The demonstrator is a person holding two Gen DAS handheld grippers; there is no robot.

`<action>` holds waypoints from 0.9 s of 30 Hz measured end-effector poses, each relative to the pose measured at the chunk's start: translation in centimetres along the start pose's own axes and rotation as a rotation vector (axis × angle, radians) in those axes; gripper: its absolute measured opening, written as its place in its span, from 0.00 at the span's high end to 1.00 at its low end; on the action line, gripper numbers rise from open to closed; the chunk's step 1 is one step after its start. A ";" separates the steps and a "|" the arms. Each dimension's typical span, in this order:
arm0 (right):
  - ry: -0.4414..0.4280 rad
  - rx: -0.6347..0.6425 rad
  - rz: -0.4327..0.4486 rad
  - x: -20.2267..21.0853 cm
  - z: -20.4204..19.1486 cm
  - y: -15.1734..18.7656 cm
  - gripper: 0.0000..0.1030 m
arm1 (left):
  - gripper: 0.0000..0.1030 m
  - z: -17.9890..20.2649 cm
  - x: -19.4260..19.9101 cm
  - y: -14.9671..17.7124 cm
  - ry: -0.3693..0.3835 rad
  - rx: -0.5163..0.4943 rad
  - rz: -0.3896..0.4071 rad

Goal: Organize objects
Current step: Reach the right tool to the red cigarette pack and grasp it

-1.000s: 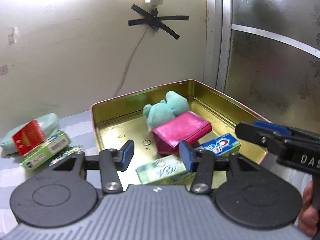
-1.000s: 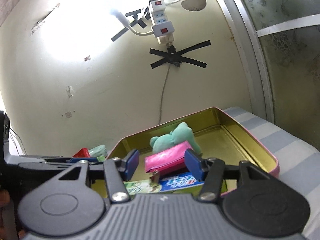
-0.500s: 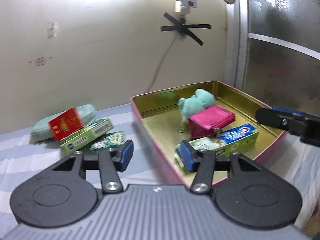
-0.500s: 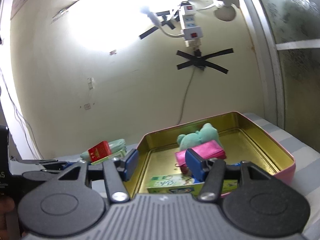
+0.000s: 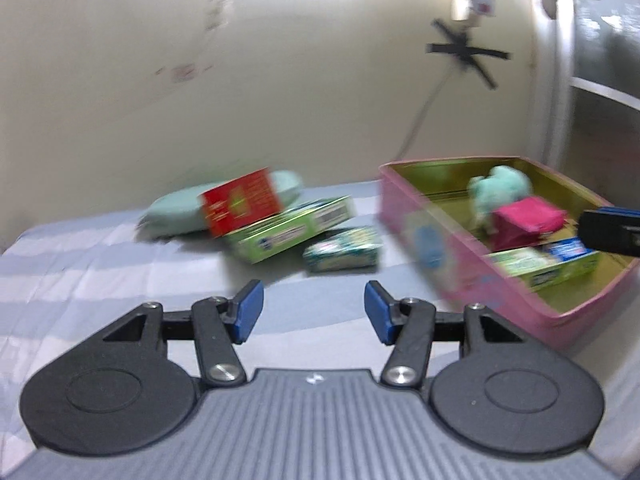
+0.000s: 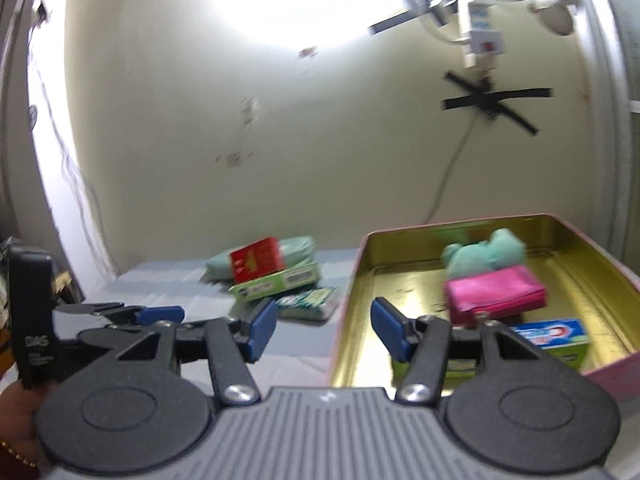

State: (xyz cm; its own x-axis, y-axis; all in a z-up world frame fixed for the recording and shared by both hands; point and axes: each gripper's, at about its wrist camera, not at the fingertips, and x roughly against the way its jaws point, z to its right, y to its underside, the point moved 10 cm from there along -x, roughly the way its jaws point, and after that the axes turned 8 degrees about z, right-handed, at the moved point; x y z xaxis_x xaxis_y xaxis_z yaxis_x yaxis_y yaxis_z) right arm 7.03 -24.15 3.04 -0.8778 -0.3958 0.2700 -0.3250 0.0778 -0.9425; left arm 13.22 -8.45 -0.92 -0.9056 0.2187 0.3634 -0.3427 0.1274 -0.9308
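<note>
A pink tin tray [image 5: 460, 256] with a gold inside [image 6: 404, 288] holds a teal plush toy [image 6: 484, 256], a pink pouch [image 6: 496, 294], a toothpaste box [image 6: 550, 336] and a green box [image 5: 536, 268]. Left of it on the striped cloth lie a red box [image 5: 240, 206], a long green box [image 5: 292, 230], a small green packet [image 5: 342, 254] and a teal pouch [image 5: 172, 214]. My left gripper [image 5: 314, 316] is open and empty, short of the loose pile. My right gripper [image 6: 324, 330] is open and empty, over the tray's near left corner.
A cream wall stands behind, with a power strip [image 6: 482, 28], black tape cross [image 6: 490, 102] and a hanging cable. A frosted glass door [image 5: 604, 88] borders the right. The striped cloth [image 5: 100, 264] stretches to the left.
Both grippers have pulled back and swung left, away from the tray. The loose pile now sits nearer the middle of the left view. Both stay open and empty.
</note>
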 end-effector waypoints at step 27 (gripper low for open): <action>-0.043 -0.125 -0.308 -33.0 -6.8 0.0 0.49 | 0.44 -19.8 -2.2 3.7 -0.281 0.515 0.034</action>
State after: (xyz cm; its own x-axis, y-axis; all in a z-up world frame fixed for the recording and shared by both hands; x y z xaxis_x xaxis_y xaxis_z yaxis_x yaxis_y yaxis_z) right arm 33.62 -4.84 -4.57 -0.7169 -0.4558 0.5275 -0.6158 0.0594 -0.7857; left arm 18.89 10.72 -4.39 -0.9258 -0.0592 0.3734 -0.3256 -0.3771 -0.8671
